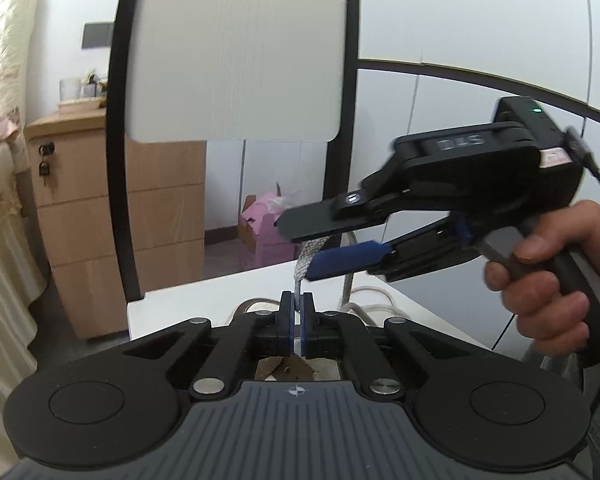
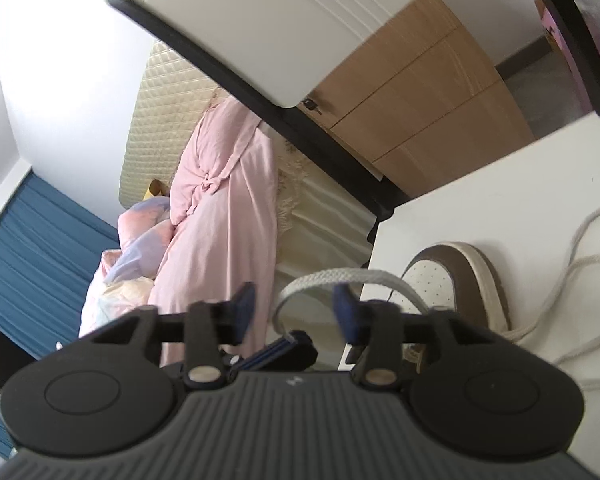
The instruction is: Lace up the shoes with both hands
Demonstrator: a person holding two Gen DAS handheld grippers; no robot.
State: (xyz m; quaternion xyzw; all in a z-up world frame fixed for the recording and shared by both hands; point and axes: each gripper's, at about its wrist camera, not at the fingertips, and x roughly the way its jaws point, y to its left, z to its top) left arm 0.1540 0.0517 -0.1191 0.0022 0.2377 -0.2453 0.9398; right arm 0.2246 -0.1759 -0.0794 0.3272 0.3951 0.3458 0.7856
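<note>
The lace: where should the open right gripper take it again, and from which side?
On the flat woven stretch of the lace just above the left gripper, which pinches its thin tip. Come from the right, pads on the broad faces; the right gripper already straddles it there.

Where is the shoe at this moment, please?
In the right wrist view, the shoe lies on the white table, low on the right, just beyond the open right gripper, with loose lace to its right.
</note>
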